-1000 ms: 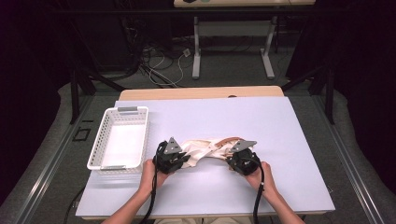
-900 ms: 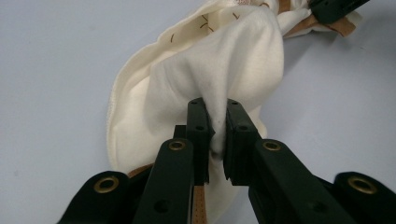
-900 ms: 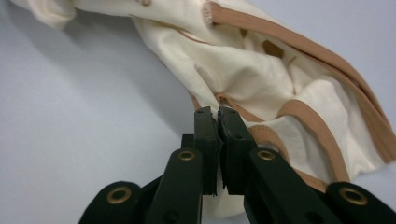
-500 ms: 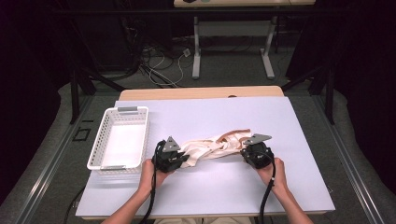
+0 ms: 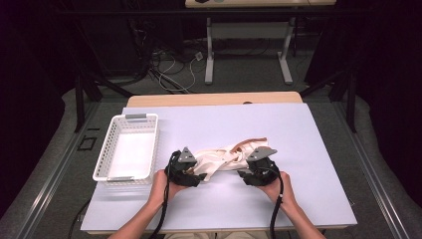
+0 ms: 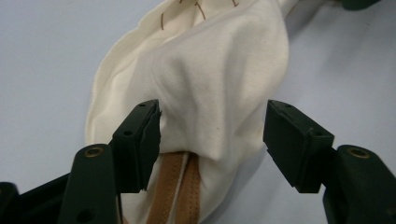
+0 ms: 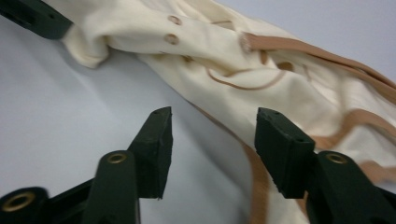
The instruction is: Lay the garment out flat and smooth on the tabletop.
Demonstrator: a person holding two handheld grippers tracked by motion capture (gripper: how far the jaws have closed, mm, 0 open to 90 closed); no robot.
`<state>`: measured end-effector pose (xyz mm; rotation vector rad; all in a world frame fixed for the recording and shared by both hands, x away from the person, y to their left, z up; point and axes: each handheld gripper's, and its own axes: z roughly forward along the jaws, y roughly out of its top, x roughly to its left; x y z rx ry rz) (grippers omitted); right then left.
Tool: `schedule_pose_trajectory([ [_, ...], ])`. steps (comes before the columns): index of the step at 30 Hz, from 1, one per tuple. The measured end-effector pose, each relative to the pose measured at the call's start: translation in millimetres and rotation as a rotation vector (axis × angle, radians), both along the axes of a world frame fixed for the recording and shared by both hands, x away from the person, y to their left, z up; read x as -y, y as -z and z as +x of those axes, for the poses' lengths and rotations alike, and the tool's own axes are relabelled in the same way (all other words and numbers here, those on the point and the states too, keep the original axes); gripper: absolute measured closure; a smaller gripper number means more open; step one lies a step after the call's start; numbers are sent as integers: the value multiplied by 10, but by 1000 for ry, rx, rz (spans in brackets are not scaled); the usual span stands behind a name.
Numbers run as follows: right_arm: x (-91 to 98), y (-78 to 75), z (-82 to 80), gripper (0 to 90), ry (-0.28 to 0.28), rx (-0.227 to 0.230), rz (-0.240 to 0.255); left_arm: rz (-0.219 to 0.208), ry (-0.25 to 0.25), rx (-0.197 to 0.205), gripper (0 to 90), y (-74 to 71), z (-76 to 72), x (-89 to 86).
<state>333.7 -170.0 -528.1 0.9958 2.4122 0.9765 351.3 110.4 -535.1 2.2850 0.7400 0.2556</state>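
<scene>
A cream garment (image 5: 224,158) with tan trim and small buttons lies crumpled on the white table (image 5: 298,149), stretched between my two grippers. My left gripper (image 5: 198,172) stands open at the garment's left end. In the left gripper view its jaws (image 6: 212,112) straddle a bunched fold of the garment (image 6: 210,70), and the left jaw touches the cloth. My right gripper (image 5: 247,172) is open at the garment's right end. In the right gripper view its jaws (image 7: 212,116) hover over the trimmed edge of the garment (image 7: 261,70), and nothing is pinched.
An empty white plastic basket (image 5: 107,158) stands on the table's left side, close to my left hand. A wooden strip (image 5: 214,98) runs along the table's far edge. Table legs and cables (image 5: 169,64) lie on the floor beyond.
The right gripper swung out to the right, pulling the garment longer, then came back left. The garment is now more bunched. The left gripper has stayed in place.
</scene>
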Motion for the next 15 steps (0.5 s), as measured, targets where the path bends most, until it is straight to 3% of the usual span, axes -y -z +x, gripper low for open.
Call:
schedule_pose_trajectory([
  [2, -59, 28, -10, 439, -16, 2, 21, 6, 14, 3, 363, -1, -4, 14],
  [7, -214, 111, 0, 443, -35, 6, 7, 33, 24, -1, 385, 16, -22, 55],
  [11, -299, 206, 42, 450, -30, -3, 16, 41, 14, -1, 498, 48, -15, 62],
  [15, -344, 279, 61, 539, -11, 6, 6, 46, 10, 0, 613, 71, -21, 57],
])
